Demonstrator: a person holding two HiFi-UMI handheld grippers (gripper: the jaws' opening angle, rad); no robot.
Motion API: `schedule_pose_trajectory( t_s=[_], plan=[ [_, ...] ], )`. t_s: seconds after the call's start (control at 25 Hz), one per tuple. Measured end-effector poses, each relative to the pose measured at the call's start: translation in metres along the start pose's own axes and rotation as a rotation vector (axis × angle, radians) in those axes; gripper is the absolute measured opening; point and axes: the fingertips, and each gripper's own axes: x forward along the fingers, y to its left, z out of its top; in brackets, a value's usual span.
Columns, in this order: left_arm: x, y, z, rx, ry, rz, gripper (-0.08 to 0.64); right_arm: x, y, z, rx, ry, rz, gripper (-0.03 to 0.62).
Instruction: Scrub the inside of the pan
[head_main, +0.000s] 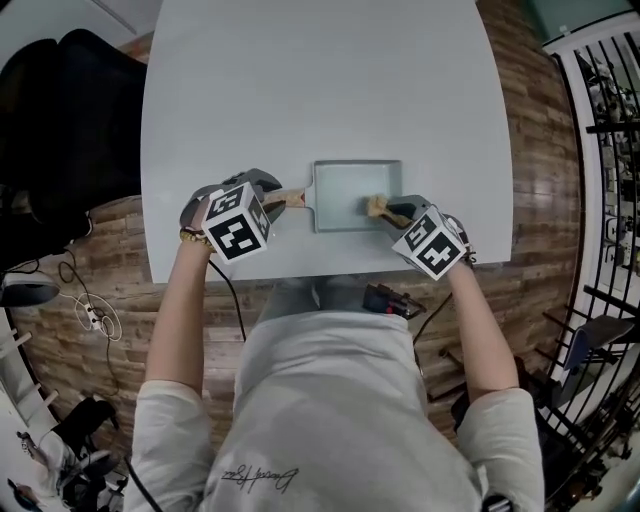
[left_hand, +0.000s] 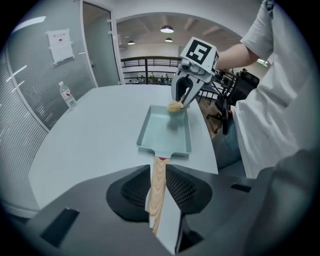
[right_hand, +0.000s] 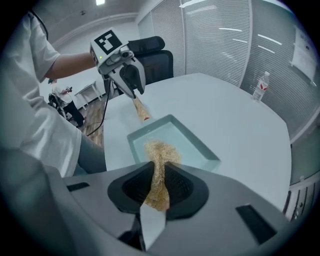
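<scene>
Pan (head_main: 345, 192) centre frame, left gripper (head_main: 281, 198) clamped on its wooden handle (left_hand: 159, 184), right gripper (head_main: 398, 210) pinching scrubber (head_main: 377, 207), possibly touching pan's right side

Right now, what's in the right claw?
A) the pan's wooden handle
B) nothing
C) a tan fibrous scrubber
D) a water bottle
C: the right gripper view shows the right claw clamped on the tan fibrous scrubber, its tuft sticking out over the pan. The wooden handle is in the left claw instead.
</scene>
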Motion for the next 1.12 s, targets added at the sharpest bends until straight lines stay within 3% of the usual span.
schedule_pose_trajectory(
  t_s=[0.2,0.4,0.64,0.76,0.96,1.12],
  plan=[
    [-0.027,-0.005,0.017,-0.069,-0.136,0.094,0.021,-0.020,0.004,0.010,0.050,-0.096,-0.047,0.078],
    [-0.054,-0.007,0.040,-0.194,-0.344,0.161,0.011,-0.038,0.007,0.025,0.087,-0.171,-0.093,0.078],
    [-0.074,-0.030,0.061,-0.256,-0.484,0.277,0.011,-0.061,0.014,0.050,0.125,-0.273,-0.131,0.077],
    [-0.086,-0.032,0.066,-0.381,-0.581,0.328,0.011,-0.069,0.021,0.061,0.181,-0.337,-0.134,0.077],
    [-0.098,-0.018,0.057,-0.616,-0.667,0.424,0.011,-0.075,0.032,0.076,0.249,-0.438,-0.143,0.077],
    [-0.100,-0.012,0.052,-0.680,-0.684,0.440,0.011,-0.077,0.030,0.084,0.248,-0.464,-0.156,0.077]
  ],
)
